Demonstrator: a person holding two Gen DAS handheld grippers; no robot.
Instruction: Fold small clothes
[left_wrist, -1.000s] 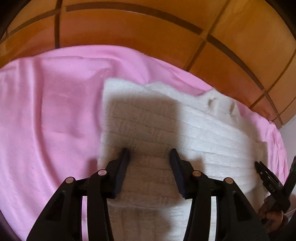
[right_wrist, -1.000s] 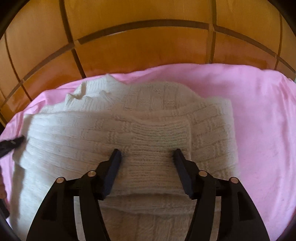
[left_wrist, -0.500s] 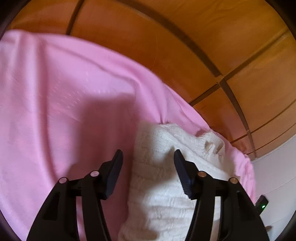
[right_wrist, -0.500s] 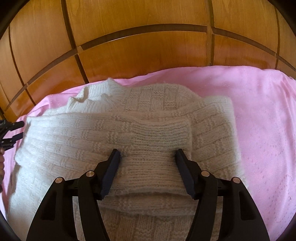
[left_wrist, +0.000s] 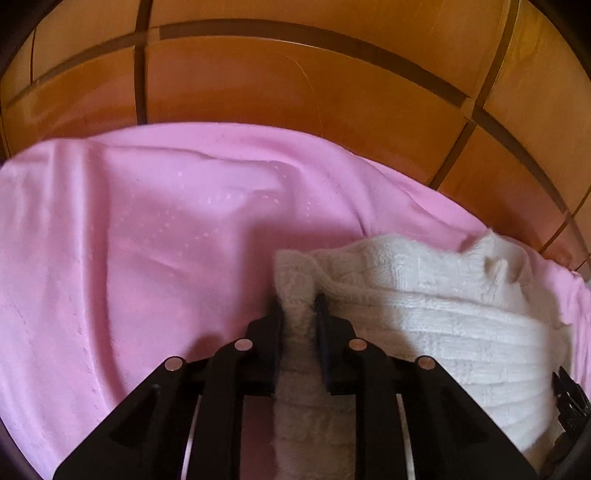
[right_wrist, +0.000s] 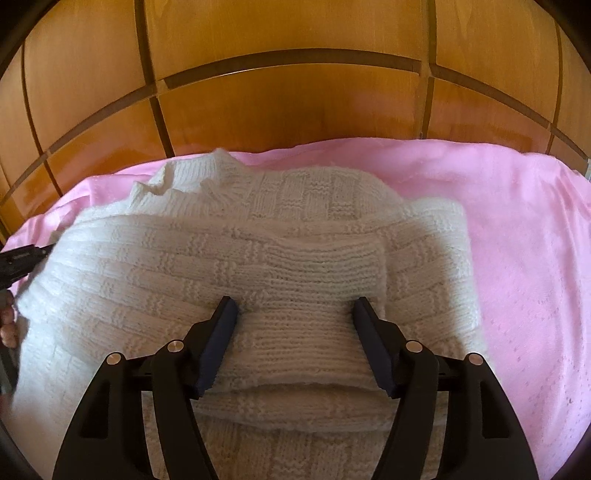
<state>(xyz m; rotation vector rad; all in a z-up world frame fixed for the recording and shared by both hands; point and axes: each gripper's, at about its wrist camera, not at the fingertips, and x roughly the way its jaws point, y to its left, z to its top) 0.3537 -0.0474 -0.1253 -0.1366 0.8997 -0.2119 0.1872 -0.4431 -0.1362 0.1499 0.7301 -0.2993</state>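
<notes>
The left gripper (left_wrist: 298, 308) has just closed on the white sweater's (right_wrist: 258, 266) edge while the right gripper (right_wrist: 293, 314) stays spread, so this probably thin pinch could slip.

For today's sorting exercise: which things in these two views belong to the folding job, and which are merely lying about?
Part of the job:
- white knitted sweater
- left tool, just closed on the sweater's left edge
- right tool, jaws open over the folded sleeve
- pink sheet it lies on

Merely around:
- wooden panelling behind the sheet
</notes>
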